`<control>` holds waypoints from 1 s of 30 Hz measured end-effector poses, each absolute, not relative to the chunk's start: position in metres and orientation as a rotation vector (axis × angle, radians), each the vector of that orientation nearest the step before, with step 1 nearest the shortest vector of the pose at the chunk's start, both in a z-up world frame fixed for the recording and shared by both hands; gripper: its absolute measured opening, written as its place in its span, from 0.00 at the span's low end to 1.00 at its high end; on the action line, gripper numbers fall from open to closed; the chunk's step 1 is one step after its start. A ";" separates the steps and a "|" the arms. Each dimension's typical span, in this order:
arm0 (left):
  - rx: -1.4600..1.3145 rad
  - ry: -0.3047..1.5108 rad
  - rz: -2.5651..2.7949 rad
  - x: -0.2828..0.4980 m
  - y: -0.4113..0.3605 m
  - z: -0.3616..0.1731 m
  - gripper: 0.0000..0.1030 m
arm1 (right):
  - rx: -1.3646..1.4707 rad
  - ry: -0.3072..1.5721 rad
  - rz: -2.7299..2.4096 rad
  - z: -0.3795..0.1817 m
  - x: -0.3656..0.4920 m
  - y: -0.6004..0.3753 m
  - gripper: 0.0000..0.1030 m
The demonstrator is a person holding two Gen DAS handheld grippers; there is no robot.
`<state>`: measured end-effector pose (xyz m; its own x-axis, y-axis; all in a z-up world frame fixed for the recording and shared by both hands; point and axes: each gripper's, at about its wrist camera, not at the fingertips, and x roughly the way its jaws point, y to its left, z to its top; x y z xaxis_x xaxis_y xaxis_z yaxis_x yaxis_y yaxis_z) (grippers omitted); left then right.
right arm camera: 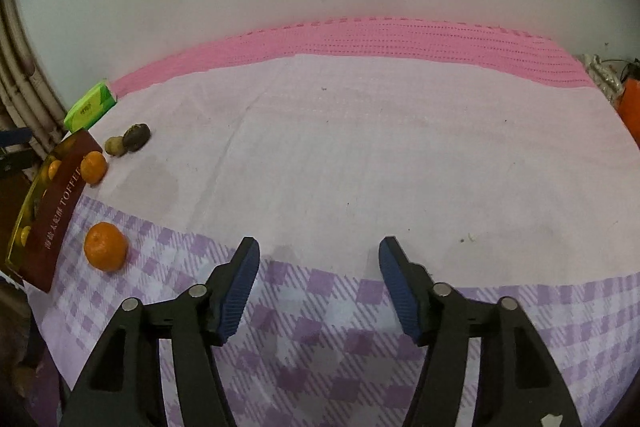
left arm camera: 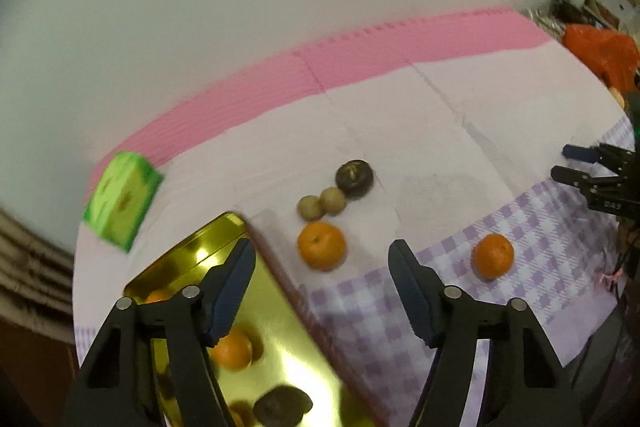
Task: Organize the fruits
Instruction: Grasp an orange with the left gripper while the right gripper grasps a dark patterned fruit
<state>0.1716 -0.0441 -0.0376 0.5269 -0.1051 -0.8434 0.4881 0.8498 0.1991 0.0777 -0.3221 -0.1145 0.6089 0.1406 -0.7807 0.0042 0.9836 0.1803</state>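
Note:
My left gripper (left arm camera: 322, 253) is open and empty, just above an orange (left arm camera: 321, 245) that lies beside the gold tin (left arm camera: 280, 311). The tin holds an orange (left arm camera: 232, 349) and a dark brown fruit (left arm camera: 282, 407). Behind the near orange lie two small tan fruits (left arm camera: 322, 204) and a dark brown fruit (left arm camera: 354, 177). A second orange (left arm camera: 493, 255) lies on the checked cloth to the right. My right gripper (right arm camera: 319, 253) is open and empty over bare cloth; its view shows the tin (right arm camera: 56, 203), both oranges (right arm camera: 105, 246) (right arm camera: 93, 167) and the dark fruit (right arm camera: 136, 136) far left.
A green tissue pack (left arm camera: 122, 201) lies at the back left by the pink mat (left arm camera: 360, 55). An orange bag (left arm camera: 604, 53) and clutter sit at the far right. The table's edge drops off at left and right. A wall stands behind.

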 end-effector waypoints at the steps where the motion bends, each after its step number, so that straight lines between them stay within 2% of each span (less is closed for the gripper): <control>1: 0.450 0.973 -0.387 0.179 -0.047 -0.042 0.66 | 0.173 0.906 0.085 -0.115 0.077 -0.322 0.64; 7: 0.516 1.051 -0.464 0.210 -0.056 -0.066 0.65 | 0.168 0.893 0.105 -0.116 0.078 -0.317 0.74; 16: 0.616 1.157 -0.530 0.229 -0.063 -0.107 0.64 | 0.176 0.894 0.124 -0.117 0.079 -0.316 0.84; 19: 0.624 1.201 -0.554 0.228 -0.066 -0.119 0.52 | 0.176 0.896 0.127 -0.118 0.080 -0.315 0.86; 20: 0.630 1.204 -0.552 0.227 -0.067 -0.123 0.43 | 0.176 0.896 0.129 -0.118 0.080 -0.315 0.86; 27: 0.391 1.184 -0.515 0.192 -0.064 -0.106 0.41 | 0.188 0.895 0.120 -0.117 0.082 -0.314 0.87; 30: 0.221 1.140 -0.492 0.161 -0.058 -0.082 0.41 | 0.226 0.874 0.210 -0.106 0.089 -0.307 0.80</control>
